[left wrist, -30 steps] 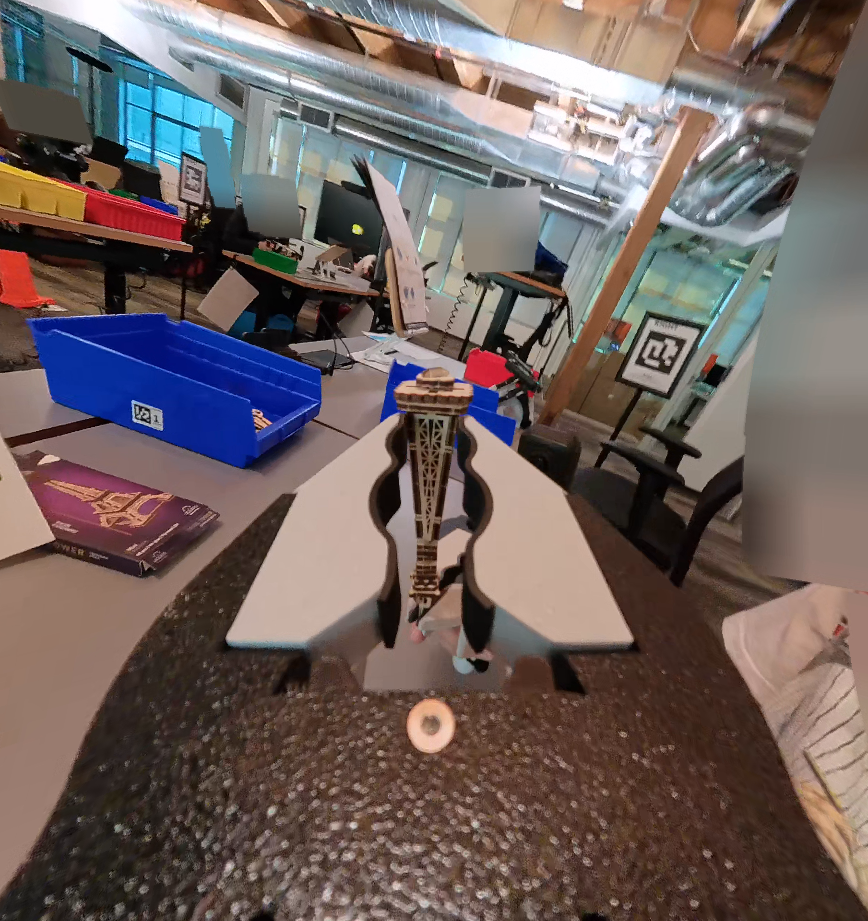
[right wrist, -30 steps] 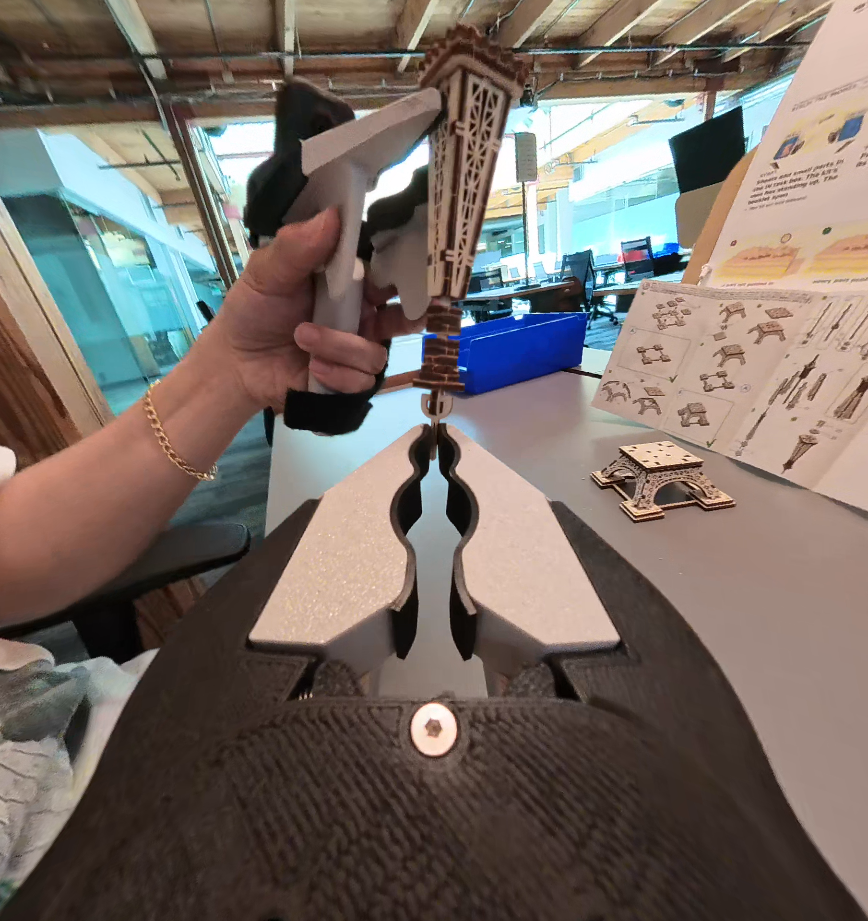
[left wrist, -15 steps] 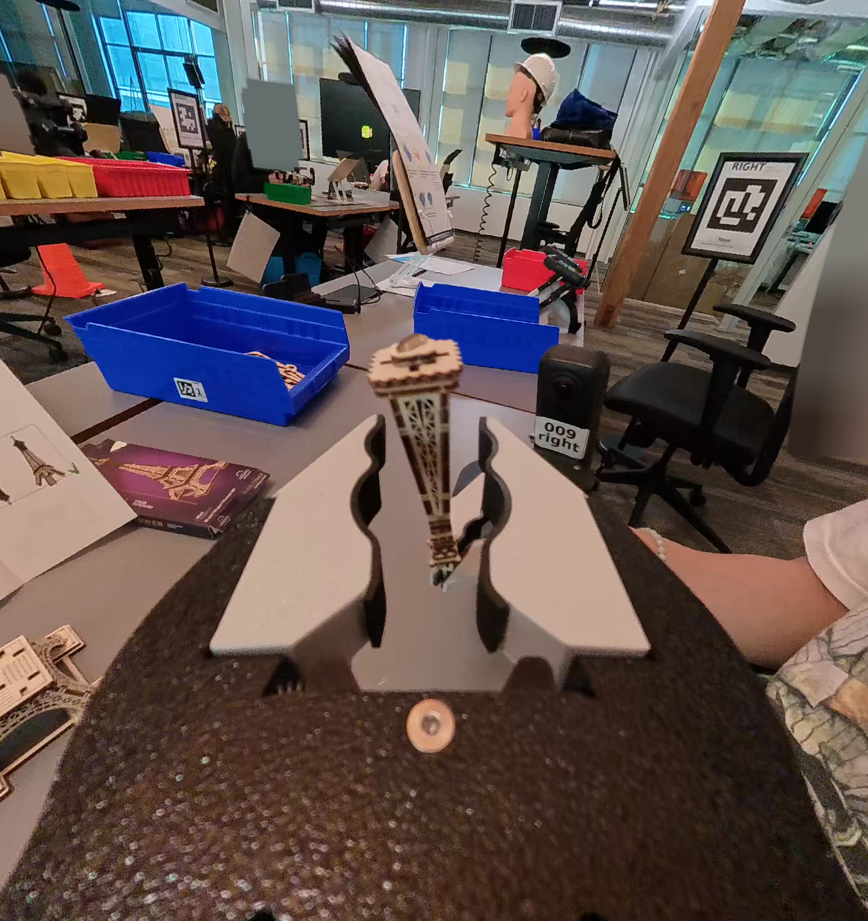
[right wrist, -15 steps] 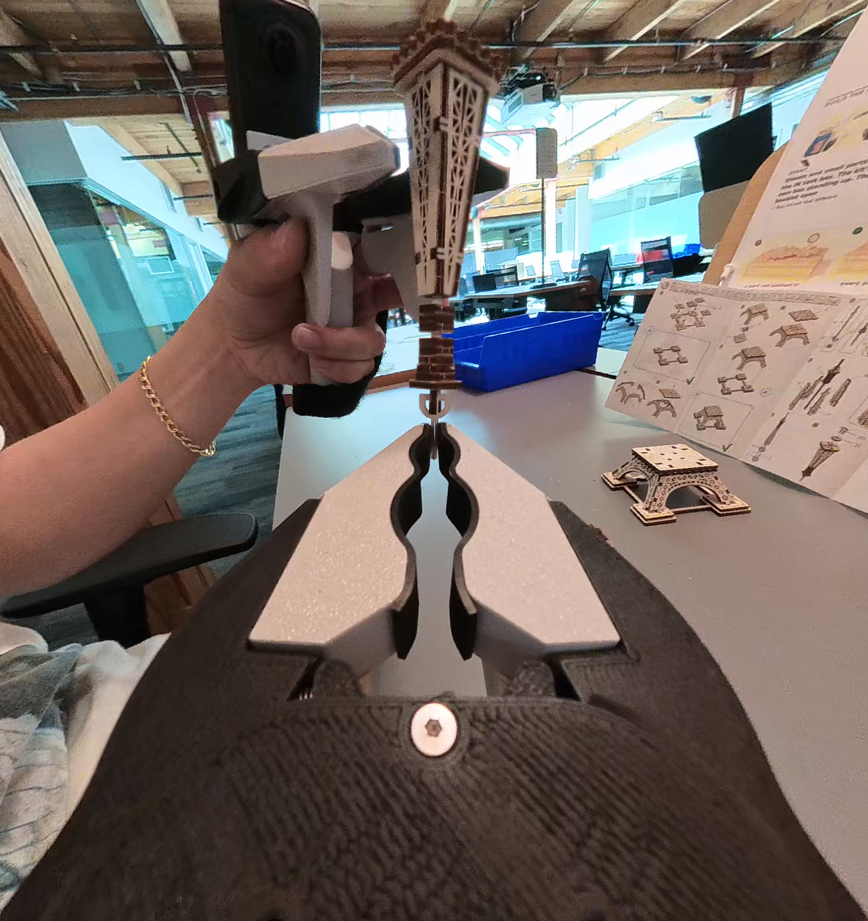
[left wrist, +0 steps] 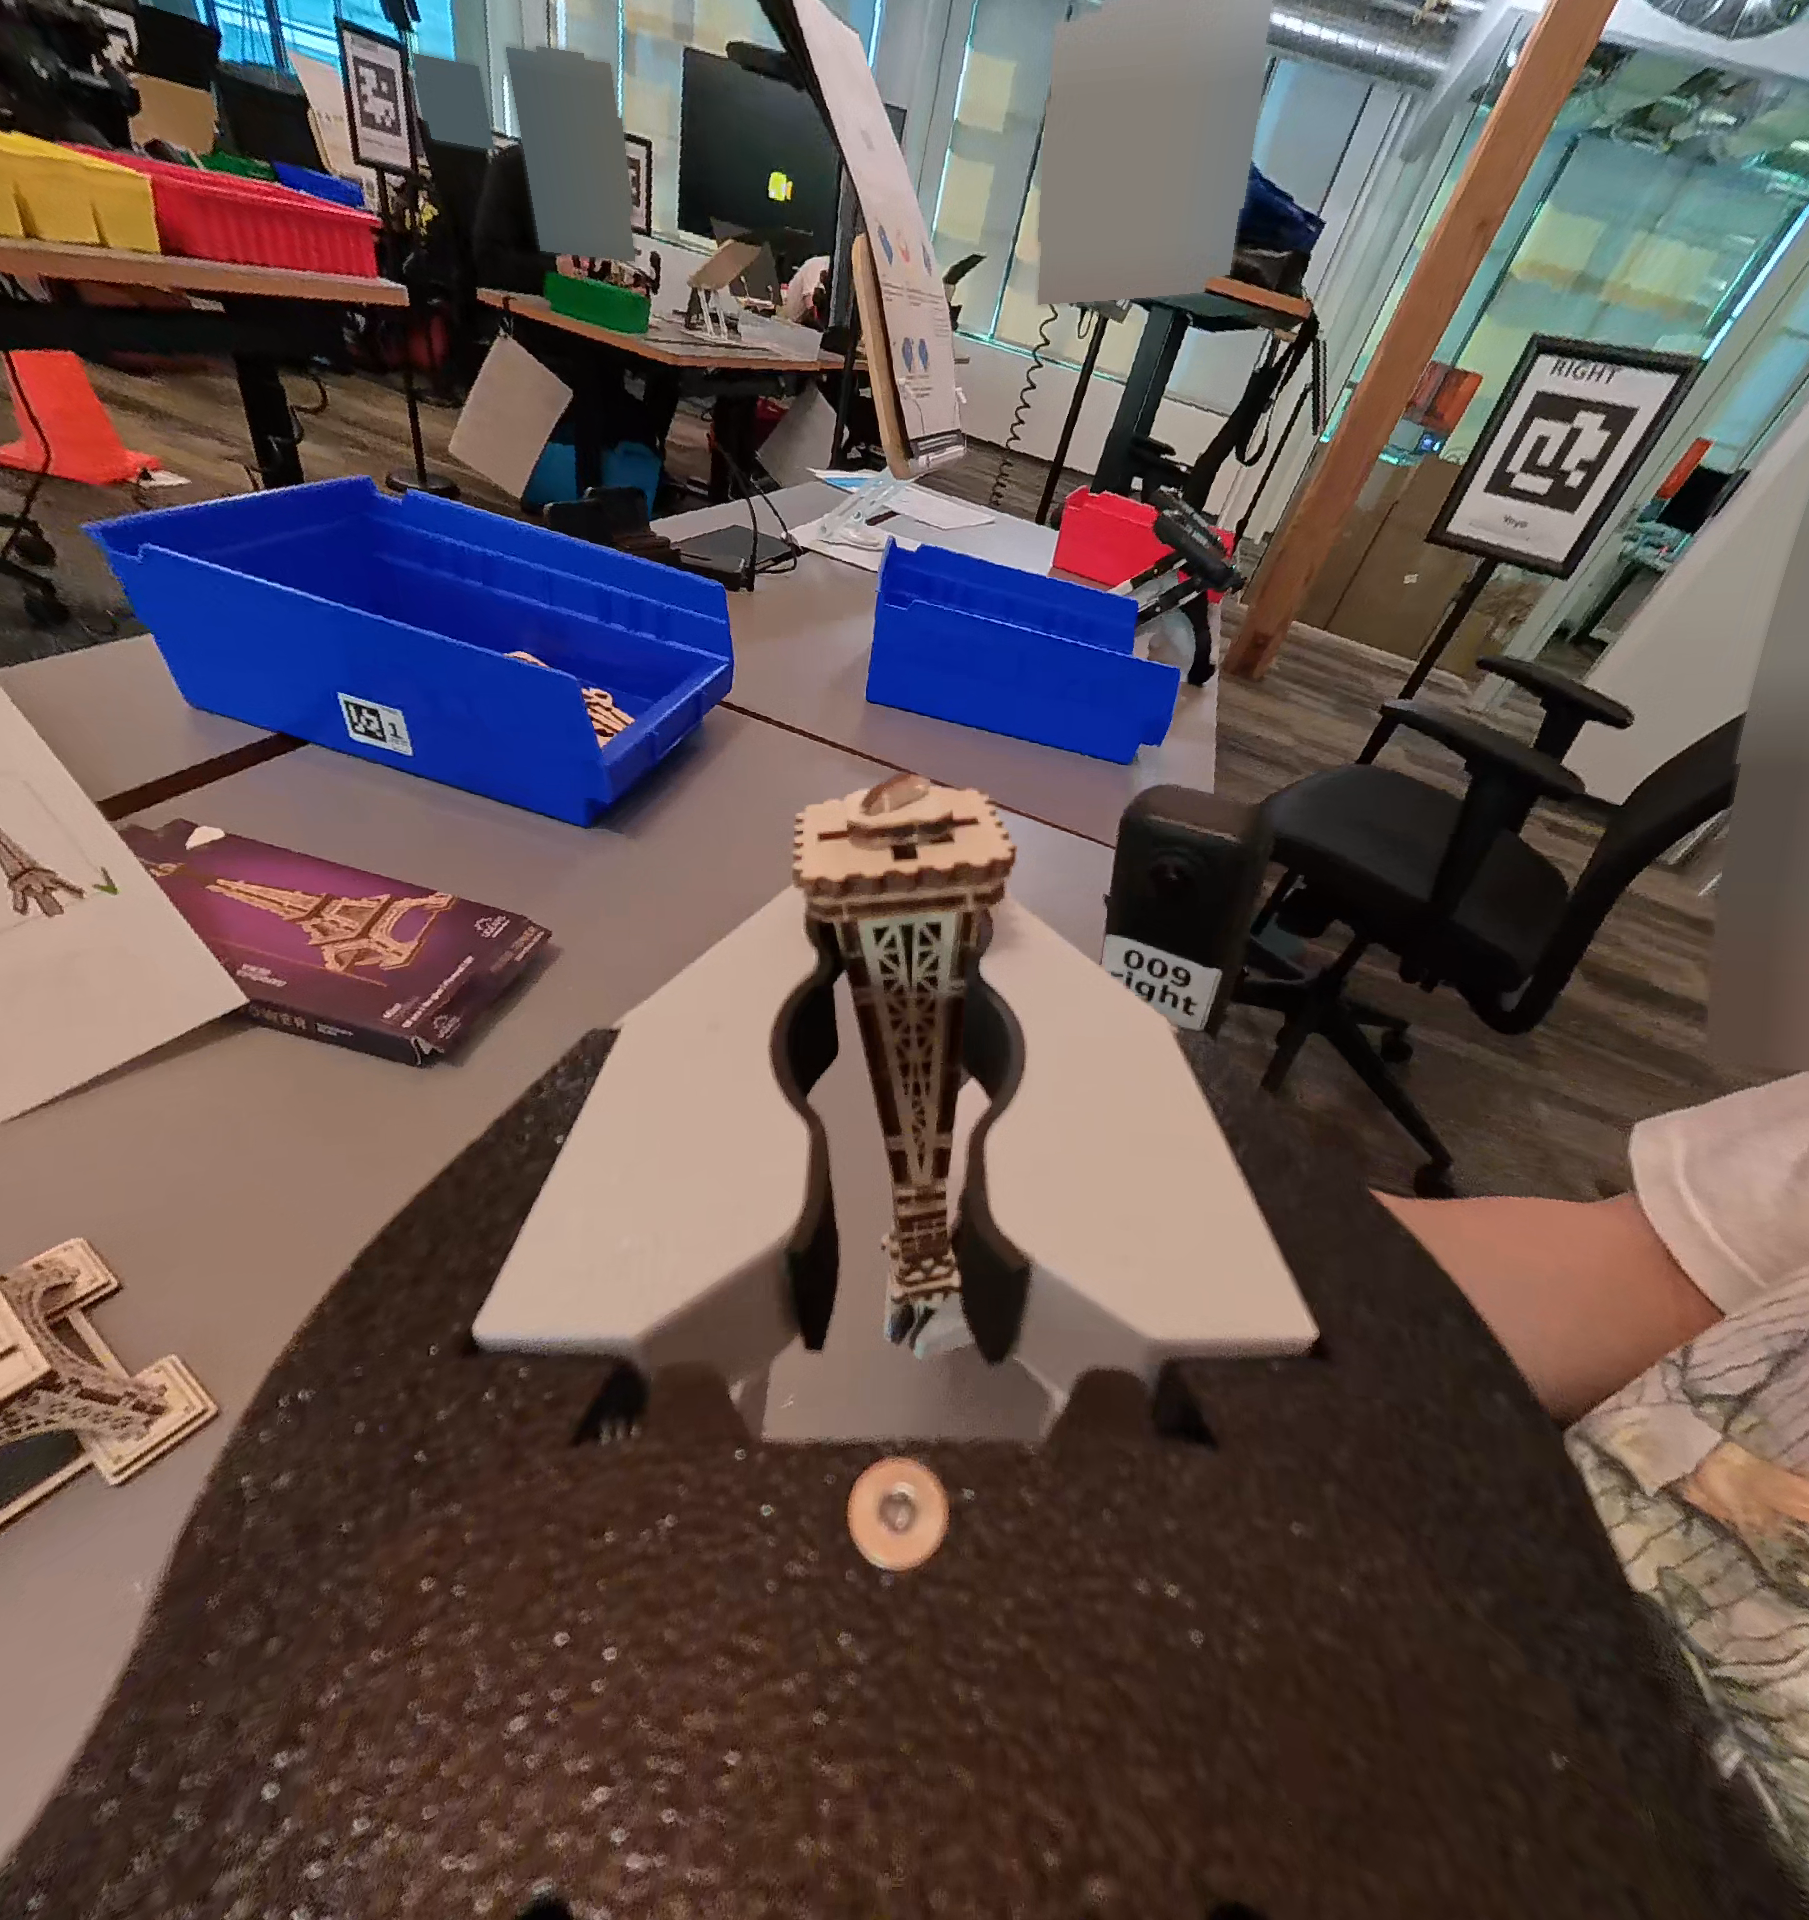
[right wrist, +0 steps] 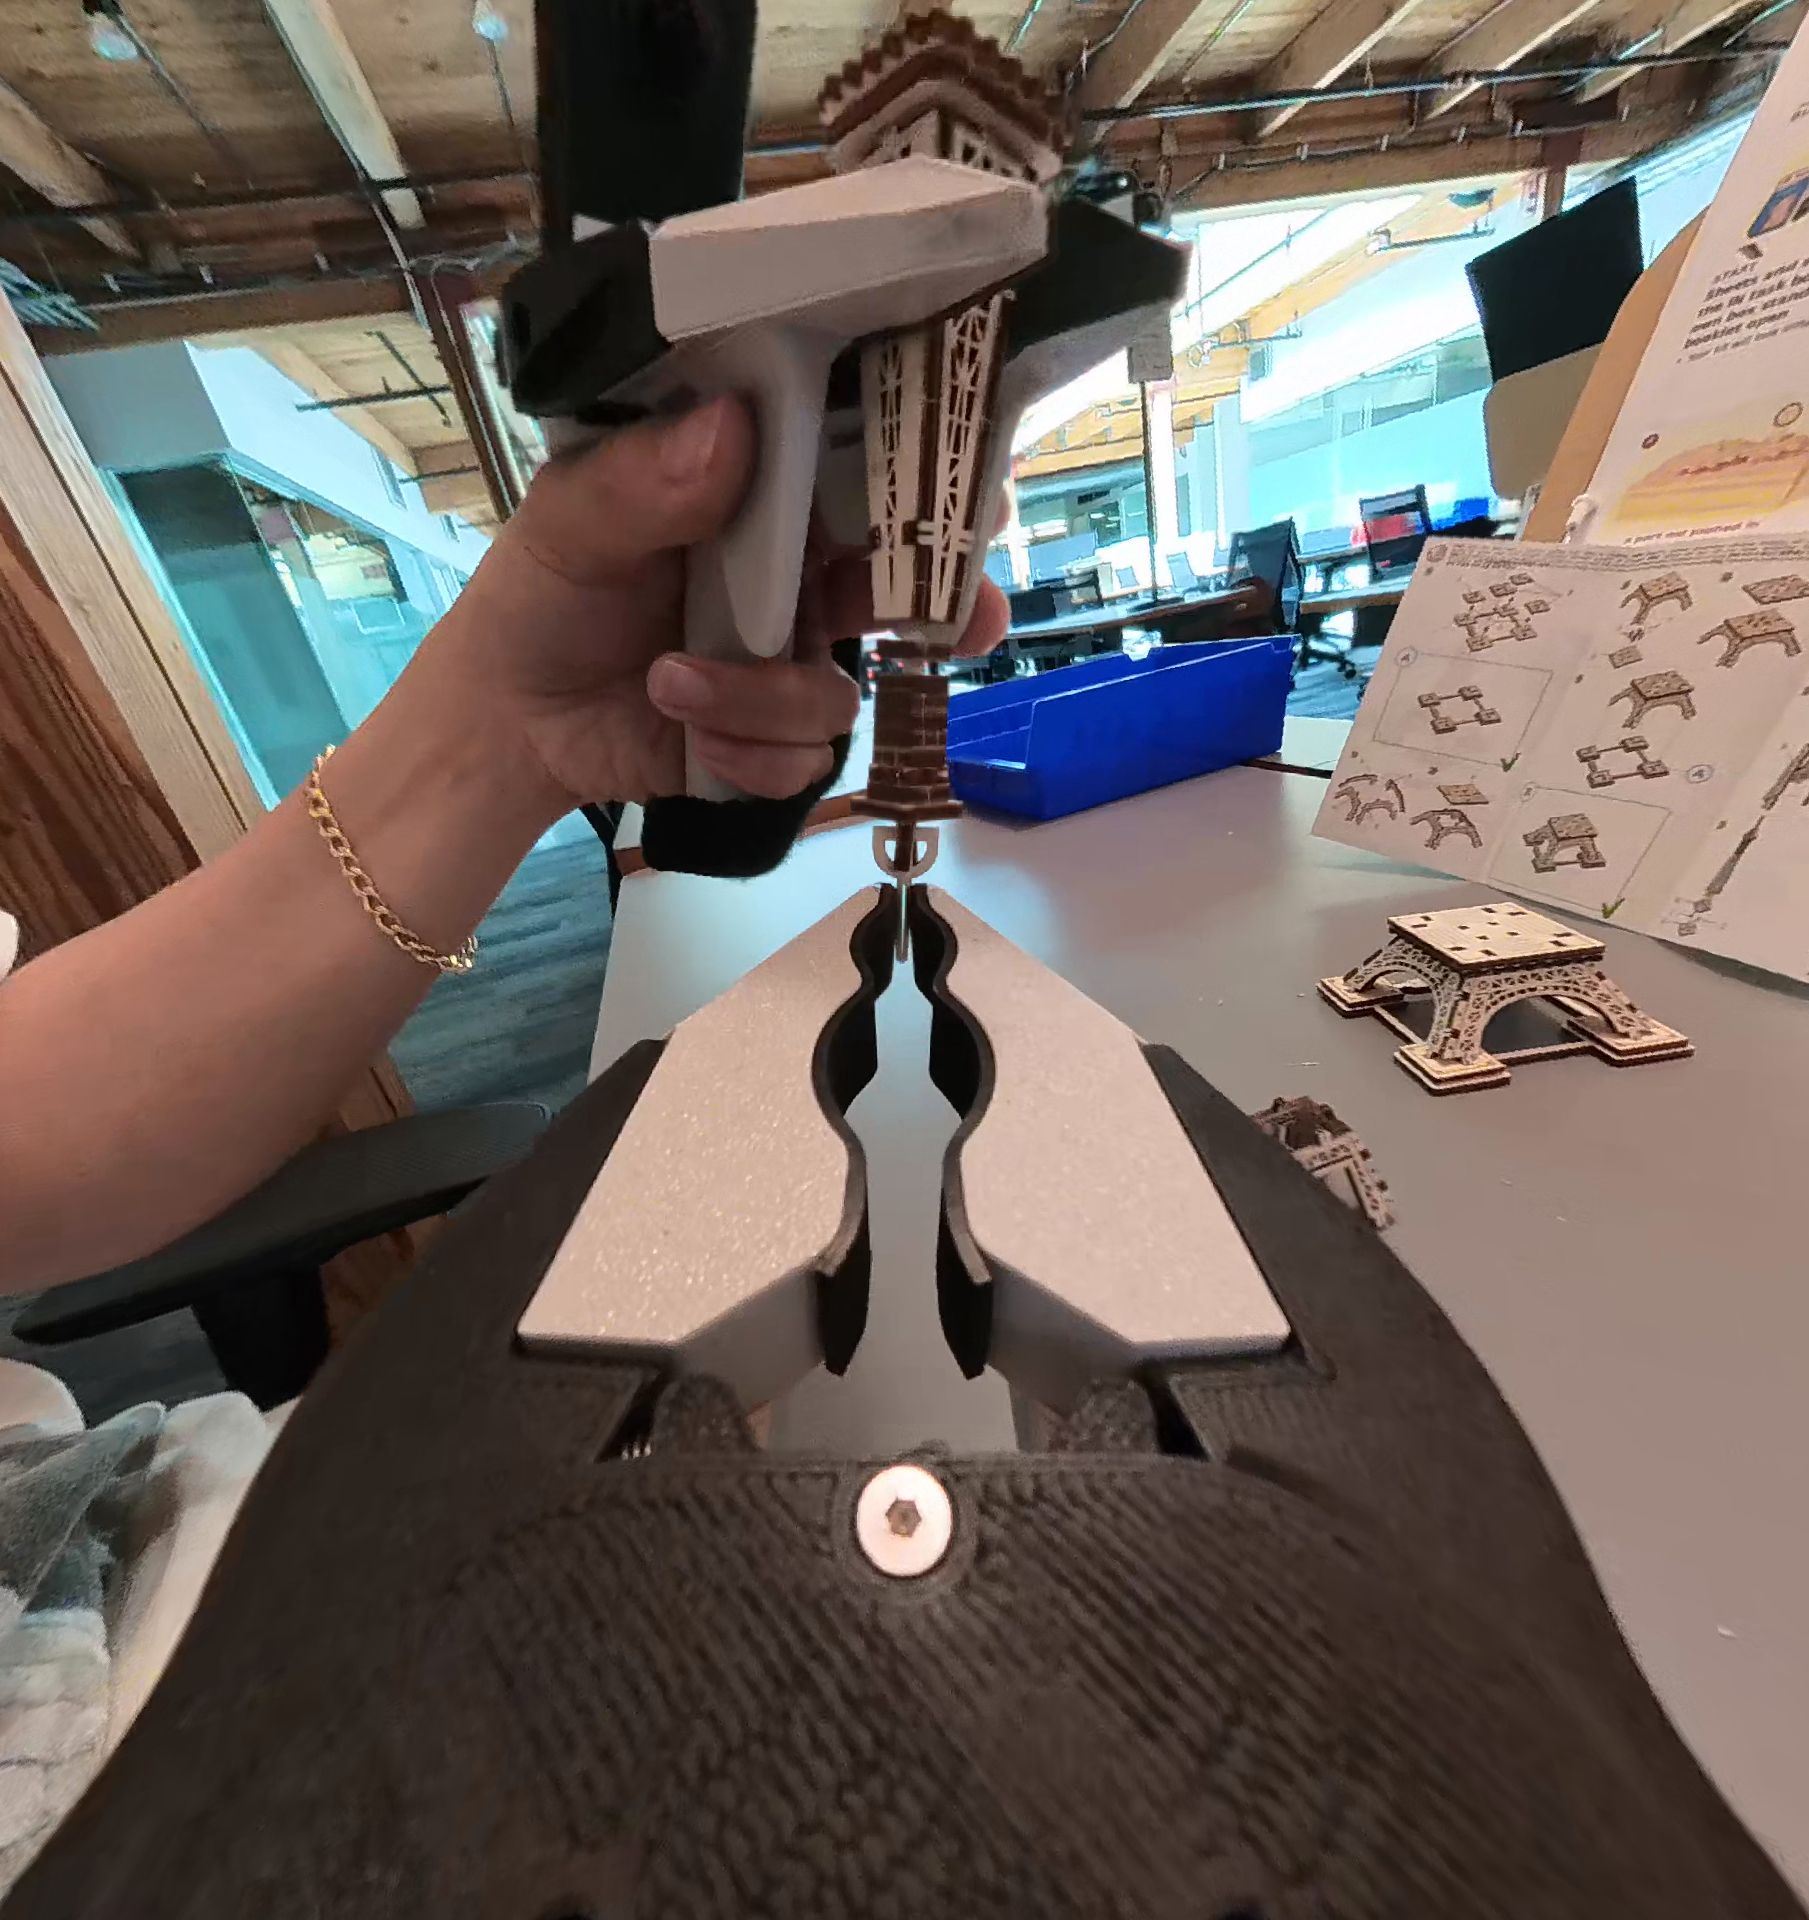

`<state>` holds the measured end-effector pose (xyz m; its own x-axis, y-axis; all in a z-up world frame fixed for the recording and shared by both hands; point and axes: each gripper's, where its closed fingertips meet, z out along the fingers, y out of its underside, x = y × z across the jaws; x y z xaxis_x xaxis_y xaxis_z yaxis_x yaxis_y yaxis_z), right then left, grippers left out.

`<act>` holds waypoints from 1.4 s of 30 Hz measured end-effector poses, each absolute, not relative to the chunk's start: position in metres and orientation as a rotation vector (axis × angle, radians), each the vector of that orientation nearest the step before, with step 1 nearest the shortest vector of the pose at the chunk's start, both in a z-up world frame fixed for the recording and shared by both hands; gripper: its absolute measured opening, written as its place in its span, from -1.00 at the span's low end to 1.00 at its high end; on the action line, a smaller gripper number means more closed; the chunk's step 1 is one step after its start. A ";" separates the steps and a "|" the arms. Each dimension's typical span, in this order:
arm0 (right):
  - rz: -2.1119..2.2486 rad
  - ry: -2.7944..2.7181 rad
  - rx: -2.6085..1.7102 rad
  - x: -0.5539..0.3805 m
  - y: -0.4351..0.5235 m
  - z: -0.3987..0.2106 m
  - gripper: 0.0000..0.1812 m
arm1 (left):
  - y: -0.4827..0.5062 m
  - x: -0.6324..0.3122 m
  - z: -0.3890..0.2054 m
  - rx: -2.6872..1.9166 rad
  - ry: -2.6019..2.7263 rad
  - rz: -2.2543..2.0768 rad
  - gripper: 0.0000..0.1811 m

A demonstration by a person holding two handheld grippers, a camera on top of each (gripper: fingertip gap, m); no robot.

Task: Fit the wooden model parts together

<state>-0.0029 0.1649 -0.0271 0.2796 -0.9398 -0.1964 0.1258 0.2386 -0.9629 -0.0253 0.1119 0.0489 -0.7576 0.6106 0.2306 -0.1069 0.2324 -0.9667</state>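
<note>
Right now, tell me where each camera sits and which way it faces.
Left wrist view: on the left claw, looking across the grey table to blue bins; a forearm shows right.
Right wrist view: on the right claw, looking up at the hand holding the left claw.
Shared: the tower spire and tower base.

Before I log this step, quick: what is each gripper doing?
Left gripper: closed on the wooden tower spire.
Right gripper: closed on the thin pin at the spire's narrow end.
</note>
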 end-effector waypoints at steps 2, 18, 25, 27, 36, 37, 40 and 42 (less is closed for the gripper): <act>-0.907 0.987 -1.021 -0.001 0.165 -0.027 -0.99 | 0.111 -0.024 0.048 -0.447 -1.910 1.568 -0.84; -0.839 1.007 -1.020 0.008 0.164 -0.037 -1.00 | 0.108 -0.018 0.033 -0.416 -1.979 1.496 -0.84; -0.836 1.027 -1.037 0.011 0.165 -0.040 -1.00 | 0.109 -0.014 0.029 -0.399 -2.005 1.472 -0.84; -0.841 1.035 -1.051 0.012 0.166 -0.041 -1.00 | 0.110 -0.012 0.028 -0.396 -2.005 1.464 -0.84; -0.786 1.019 -1.000 0.010 0.162 -0.038 -1.00 | 0.106 0.009 0.031 -0.179 -1.940 1.459 -0.83; -0.777 1.016 -0.987 0.009 0.161 -0.038 -0.99 | 0.105 0.011 0.032 -0.165 -1.938 1.456 -0.83; -0.770 1.020 -0.949 0.007 0.156 -0.036 -0.99 | 0.105 0.013 0.032 -0.141 -1.920 1.449 -0.83; -0.768 1.020 -0.946 0.007 0.155 -0.036 -0.99 | 0.105 0.014 0.032 -0.137 -1.914 1.456 -0.83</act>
<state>0.0073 0.1552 -0.0363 0.3426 -0.8724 -0.3487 0.0937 0.4010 -0.9113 0.0137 0.1052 0.0316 -0.7379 0.4831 0.4713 -0.3251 0.3574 -0.8755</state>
